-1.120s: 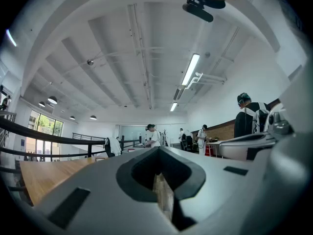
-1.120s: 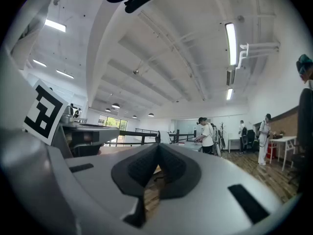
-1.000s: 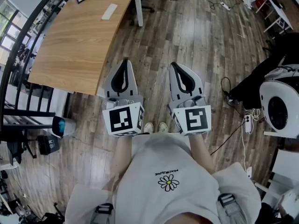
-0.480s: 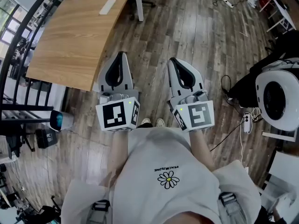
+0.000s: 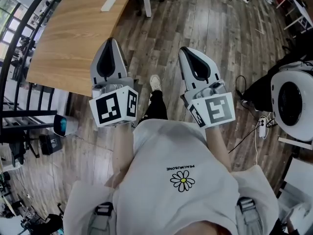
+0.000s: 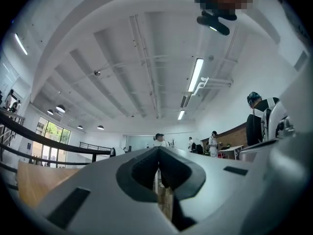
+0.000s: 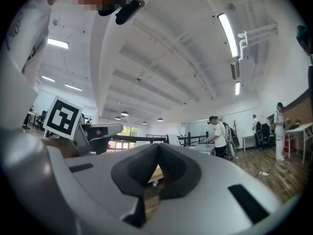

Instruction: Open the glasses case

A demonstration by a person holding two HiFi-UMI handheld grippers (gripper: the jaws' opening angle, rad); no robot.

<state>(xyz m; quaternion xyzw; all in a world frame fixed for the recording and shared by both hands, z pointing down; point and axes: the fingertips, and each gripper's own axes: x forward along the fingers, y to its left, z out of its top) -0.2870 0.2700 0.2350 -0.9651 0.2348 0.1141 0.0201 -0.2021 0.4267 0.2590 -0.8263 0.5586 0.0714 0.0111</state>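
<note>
No glasses case is clearly in view. A small white oblong thing (image 5: 110,2) lies far off on the wooden table (image 5: 68,43); I cannot tell what it is. My left gripper (image 5: 108,42) is held out in front of the person, its tip over the table's near corner, jaws together and empty. My right gripper (image 5: 185,51) is beside it over the wood floor, also shut with nothing in it. In the left gripper view the left gripper (image 6: 157,150) points slightly upward across the room. The right gripper view shows the right gripper (image 7: 157,146) closed, with the left gripper's marker cube (image 7: 63,116) at the left.
A dark railing (image 5: 14,67) runs along the table's left. A white round fan (image 5: 292,102) and floor cables (image 5: 249,131) lie to the right. The person's shoe (image 5: 155,82) is stepping forward between the grippers. Other people (image 7: 220,133) stand in the distance.
Both grippers have moved forward, the left one now reaching over the table's corner. The person has stepped forward and the table is nearer. Jaws stay closed.
</note>
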